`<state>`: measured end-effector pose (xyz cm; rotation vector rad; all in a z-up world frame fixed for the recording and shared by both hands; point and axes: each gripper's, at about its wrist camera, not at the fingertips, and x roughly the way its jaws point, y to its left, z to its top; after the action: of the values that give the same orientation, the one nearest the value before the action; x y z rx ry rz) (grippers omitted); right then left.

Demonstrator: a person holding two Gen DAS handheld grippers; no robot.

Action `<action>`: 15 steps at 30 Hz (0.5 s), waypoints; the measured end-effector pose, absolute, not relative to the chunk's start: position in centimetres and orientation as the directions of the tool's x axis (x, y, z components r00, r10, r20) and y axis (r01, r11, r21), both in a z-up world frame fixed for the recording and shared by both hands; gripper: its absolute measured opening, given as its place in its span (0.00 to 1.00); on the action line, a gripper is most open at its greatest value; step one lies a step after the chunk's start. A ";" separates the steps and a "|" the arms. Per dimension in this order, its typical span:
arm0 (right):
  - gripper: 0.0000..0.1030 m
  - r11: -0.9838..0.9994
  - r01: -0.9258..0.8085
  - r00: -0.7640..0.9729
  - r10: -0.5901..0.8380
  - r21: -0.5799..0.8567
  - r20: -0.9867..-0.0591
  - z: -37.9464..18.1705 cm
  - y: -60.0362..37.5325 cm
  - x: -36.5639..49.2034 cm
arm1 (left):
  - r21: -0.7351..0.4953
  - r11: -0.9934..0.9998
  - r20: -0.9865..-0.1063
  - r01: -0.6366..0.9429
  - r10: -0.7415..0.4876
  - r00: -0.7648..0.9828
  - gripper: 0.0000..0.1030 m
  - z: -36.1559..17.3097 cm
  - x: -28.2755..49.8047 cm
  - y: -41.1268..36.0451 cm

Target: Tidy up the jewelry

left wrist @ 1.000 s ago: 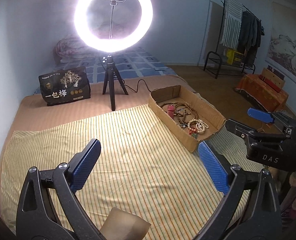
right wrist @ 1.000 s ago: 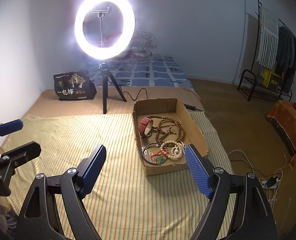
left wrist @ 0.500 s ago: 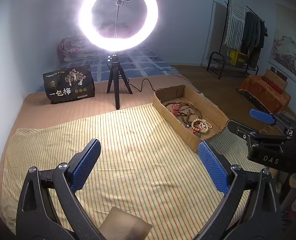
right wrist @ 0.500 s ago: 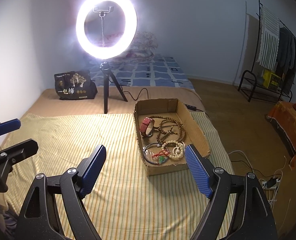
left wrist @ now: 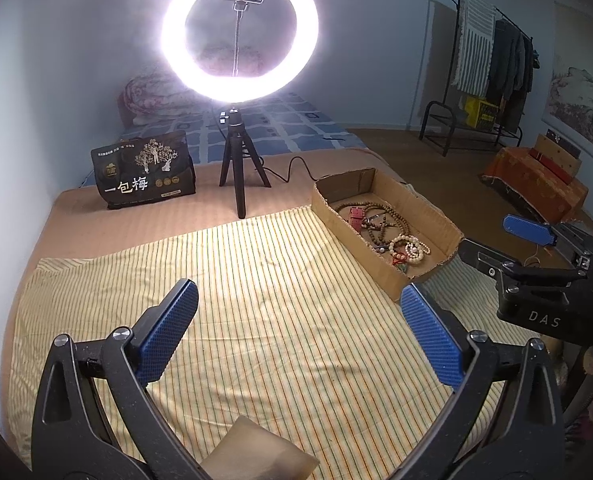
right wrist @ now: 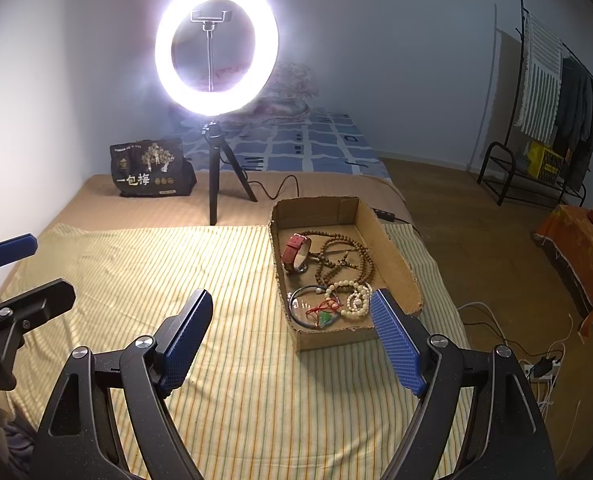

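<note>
jewelry (right wrist: 328,276): beads, red watch, bangle tangled in cardboard box (right wrist: 392,256) | left tongs (left wrist: 296,332) apart | right tongs (right wrist: 292,340) apart

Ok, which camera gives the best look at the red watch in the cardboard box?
The right wrist view. The red watch lies unobstructed near the box's far left corner, strap and case both readable. In the left wrist view the watch is smaller, farther off, and half tangled among the brown beads.

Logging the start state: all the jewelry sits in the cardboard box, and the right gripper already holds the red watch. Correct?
Not quite. The right gripper holds nothing, its jaws open above the striped cloth; the right wrist view shows the red watch lying in the cardboard box.
</note>
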<state>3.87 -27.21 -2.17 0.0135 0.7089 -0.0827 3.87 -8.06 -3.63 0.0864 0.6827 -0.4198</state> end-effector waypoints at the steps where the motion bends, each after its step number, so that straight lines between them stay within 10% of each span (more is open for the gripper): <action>1: 0.79 0.997 0.080 0.756 -0.071 -0.016 -0.651 -2.2 -27.2 3.9 | -0.058 0.913 -0.628 0.403 -0.347 0.697 1.00 -3.6 3.9 -8.1; 15: 0.79 0.997 0.078 0.756 -0.072 -0.019 -0.650 -2.3 -27.2 3.8 | -0.054 0.913 -0.627 0.405 -0.347 0.697 1.00 -3.6 3.8 -8.1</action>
<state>3.82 -27.25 -2.27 0.0094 0.7087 -0.0821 3.81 -8.11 -3.61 0.0902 0.6807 -0.4194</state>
